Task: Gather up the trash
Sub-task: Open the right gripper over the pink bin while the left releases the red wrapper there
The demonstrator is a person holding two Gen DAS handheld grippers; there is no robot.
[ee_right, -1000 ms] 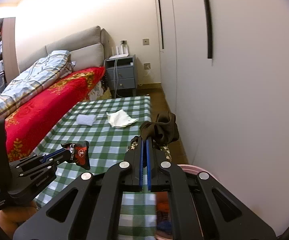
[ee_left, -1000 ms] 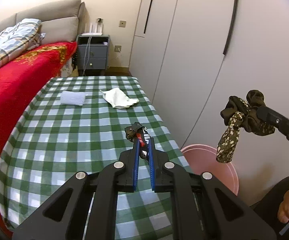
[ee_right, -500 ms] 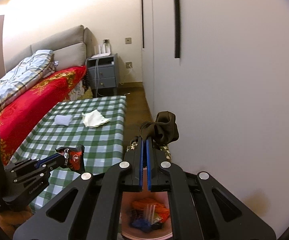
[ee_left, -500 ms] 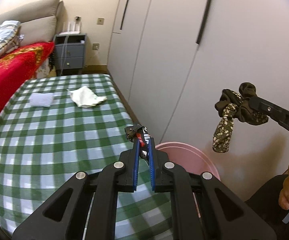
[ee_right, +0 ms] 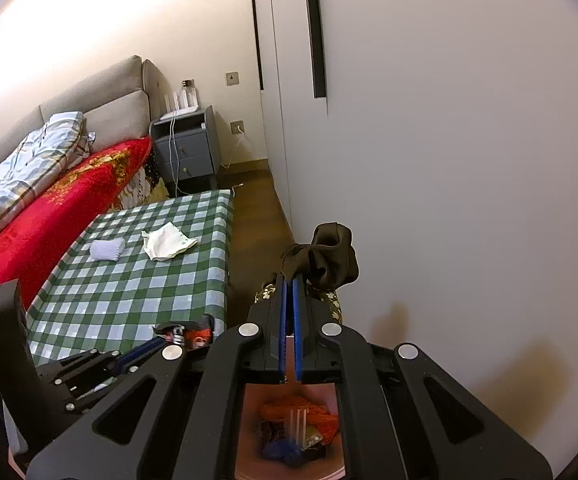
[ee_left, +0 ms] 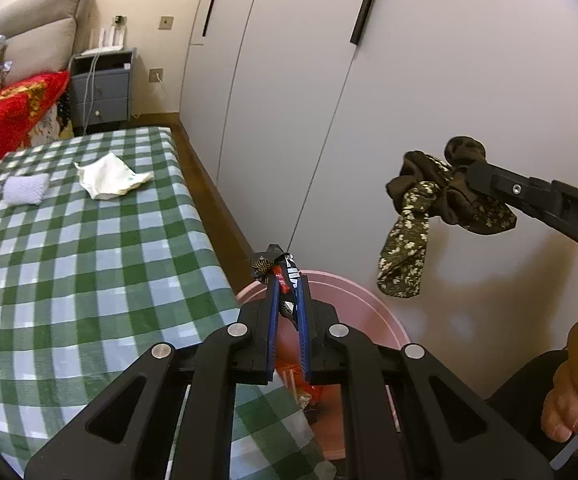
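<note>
My left gripper [ee_left: 287, 282] is shut on a crumpled black and red wrapper [ee_left: 277, 270], held over the near rim of the pink bin [ee_left: 365, 304]. My right gripper [ee_right: 289, 280] is shut on a dark brown floral scrunchie [ee_right: 331, 256] and holds it above the bin, whose inside [ee_right: 293, 428] shows trash. In the left wrist view the scrunchie [ee_left: 425, 216] hangs from the right gripper above the bin's far side. A white crumpled paper [ee_left: 109, 176] and a pale folded tissue [ee_left: 23, 194] lie on the far part of the green checked table [ee_left: 89, 280].
The white wardrobe doors [ee_left: 409, 100] stand close behind the bin. A bed with a red blanket [ee_right: 49, 208] lies left of the table. A grey nightstand [ee_right: 185, 148] stands at the far wall. A wooden floor strip [ee_right: 257, 216] runs between table and wardrobe.
Both grippers moved right, off the table toward the pink bin. The wrapper and the scrunchie now hang over the bin, and both stay gripped.
</note>
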